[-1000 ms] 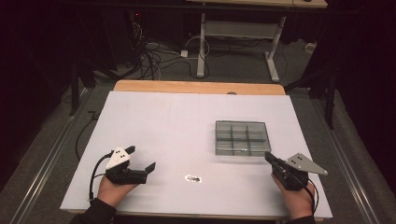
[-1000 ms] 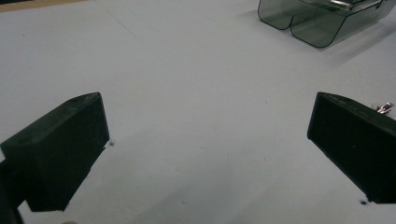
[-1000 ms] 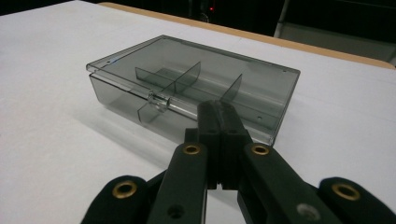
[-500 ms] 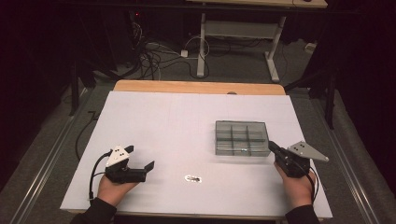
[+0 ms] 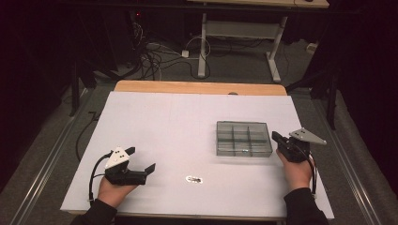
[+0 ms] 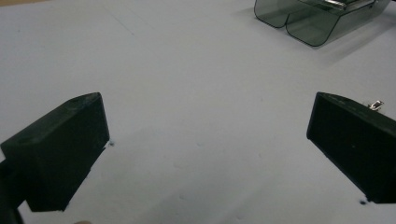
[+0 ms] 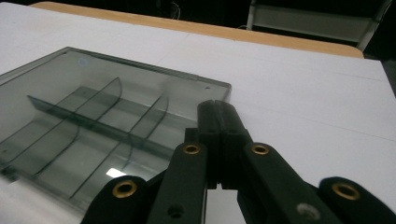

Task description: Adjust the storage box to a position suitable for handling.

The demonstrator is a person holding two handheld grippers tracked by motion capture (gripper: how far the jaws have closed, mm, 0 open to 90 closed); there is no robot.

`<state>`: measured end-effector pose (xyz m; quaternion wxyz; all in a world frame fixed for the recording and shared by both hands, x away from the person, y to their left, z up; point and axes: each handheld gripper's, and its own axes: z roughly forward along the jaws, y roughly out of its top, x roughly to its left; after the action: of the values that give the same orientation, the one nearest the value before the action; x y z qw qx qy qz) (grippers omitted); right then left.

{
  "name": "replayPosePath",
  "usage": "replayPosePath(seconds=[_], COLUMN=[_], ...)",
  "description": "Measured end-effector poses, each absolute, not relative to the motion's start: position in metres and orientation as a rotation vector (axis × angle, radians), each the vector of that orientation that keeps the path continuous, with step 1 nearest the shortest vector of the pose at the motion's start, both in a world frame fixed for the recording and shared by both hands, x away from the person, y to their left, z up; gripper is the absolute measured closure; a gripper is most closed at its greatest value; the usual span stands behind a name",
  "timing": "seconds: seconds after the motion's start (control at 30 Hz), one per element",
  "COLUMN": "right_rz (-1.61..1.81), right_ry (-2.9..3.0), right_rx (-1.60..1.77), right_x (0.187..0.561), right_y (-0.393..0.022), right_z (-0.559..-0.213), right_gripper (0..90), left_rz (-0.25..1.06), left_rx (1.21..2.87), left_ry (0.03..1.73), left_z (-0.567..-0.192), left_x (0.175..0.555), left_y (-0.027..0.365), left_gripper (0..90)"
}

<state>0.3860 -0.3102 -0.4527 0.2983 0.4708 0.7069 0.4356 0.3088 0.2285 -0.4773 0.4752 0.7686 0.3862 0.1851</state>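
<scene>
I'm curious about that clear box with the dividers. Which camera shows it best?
The high view: the whole box shows, six compartments in all. The right gripper view shows it close up but cut off at the left; the left gripper view catches one corner.

You are in a lab or test room. You sit at a table with a plain white top. Behind it the room is dark, with tangled cables on the floor and a metal desk frame.

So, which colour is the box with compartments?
The compartment box is see-through smoky grey, clearest in the right gripper view.
</scene>
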Motion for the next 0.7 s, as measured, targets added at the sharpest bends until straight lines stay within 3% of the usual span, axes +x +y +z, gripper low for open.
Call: replayPosePath(seconds=[0.7], right_rz=[1.075], right_ry=[1.980], right_rx=[1.300], right_x=[0.416], right_y=[-0.313], right_z=[-0.472], right_gripper=[90.0], left_rz=[0.467], left_rx=[1.863], left_ry=[0.962], left_z=[-0.480], left_x=[0.307], left_y=[0.228], left_gripper=[0.0])
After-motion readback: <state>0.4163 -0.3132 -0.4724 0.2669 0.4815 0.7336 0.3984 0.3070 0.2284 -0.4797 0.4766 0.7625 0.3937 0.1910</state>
